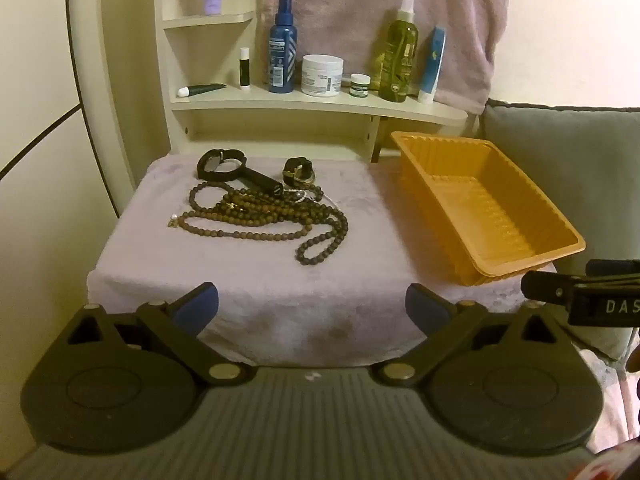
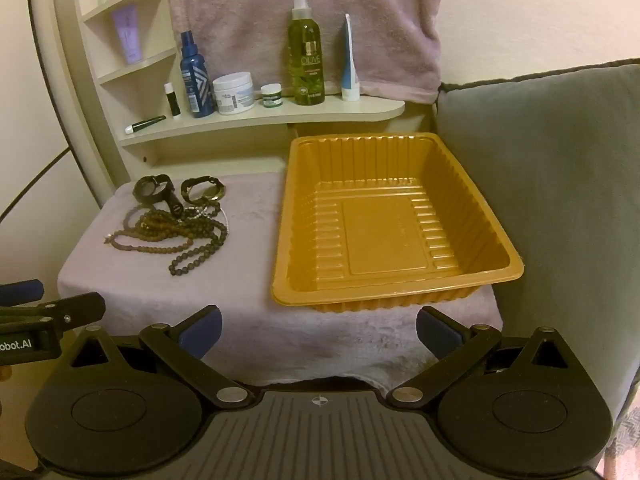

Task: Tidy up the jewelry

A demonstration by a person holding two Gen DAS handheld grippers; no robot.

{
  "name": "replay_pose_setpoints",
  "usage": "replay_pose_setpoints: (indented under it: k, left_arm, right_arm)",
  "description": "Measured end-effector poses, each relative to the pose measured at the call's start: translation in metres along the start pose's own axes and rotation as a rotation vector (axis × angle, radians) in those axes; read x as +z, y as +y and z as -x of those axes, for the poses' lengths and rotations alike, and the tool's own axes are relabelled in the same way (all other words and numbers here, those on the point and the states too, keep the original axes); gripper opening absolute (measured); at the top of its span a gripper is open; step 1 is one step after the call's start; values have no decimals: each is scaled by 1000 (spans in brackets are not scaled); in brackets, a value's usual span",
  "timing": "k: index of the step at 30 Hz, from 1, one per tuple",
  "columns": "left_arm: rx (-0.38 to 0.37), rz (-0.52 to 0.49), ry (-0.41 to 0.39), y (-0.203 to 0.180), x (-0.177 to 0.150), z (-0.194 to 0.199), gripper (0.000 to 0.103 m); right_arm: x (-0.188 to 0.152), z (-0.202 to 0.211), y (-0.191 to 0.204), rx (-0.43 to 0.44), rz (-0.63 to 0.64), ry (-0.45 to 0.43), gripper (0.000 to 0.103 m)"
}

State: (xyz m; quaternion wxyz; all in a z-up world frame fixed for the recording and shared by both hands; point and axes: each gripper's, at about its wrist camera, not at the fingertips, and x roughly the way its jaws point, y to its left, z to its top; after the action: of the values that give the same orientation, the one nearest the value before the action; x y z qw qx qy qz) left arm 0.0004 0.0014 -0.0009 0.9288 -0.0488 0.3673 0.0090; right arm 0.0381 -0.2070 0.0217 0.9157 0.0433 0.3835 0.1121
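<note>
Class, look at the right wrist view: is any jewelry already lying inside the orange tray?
No, the orange tray is bare inside; the beaded necklaces lie on the cloth beside it.

Towel-covered worktop [image 1: 280,288] in front of me. Bead necklaces [image 1: 264,220] piled on its left half. Behind the beads, two watches: one [image 1: 224,168] at the left, the other [image 1: 298,171] just right of it, both touching the pile. Tray [image 2: 384,236] on the right half, apart from the jewelry, nothing in it, its near edge overhanging the worktop's front. Cushion [image 2: 552,184] right of the tray. Shelf [image 1: 320,102] behind and above the worktop; on it, left to right: lying tube, lip balm, spray bottle [image 1: 283,46], big jar, small jar, olive spray bottle [image 2: 306,52], standing tube. Towel [image 2: 300,8] hangs behind the bottles.
</note>
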Motion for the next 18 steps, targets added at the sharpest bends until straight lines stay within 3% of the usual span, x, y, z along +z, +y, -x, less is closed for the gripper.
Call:
replay_pose_setpoints:
  k: [13, 18]
  left_arm:
    - [-5, 5, 10, 15, 8, 1, 99]
    - [13, -3, 2, 0, 2, 0, 99]
  right_arm:
    - [1, 0, 0, -1, 2, -4, 103]
    - [1, 0, -1, 0, -2, -3, 103]
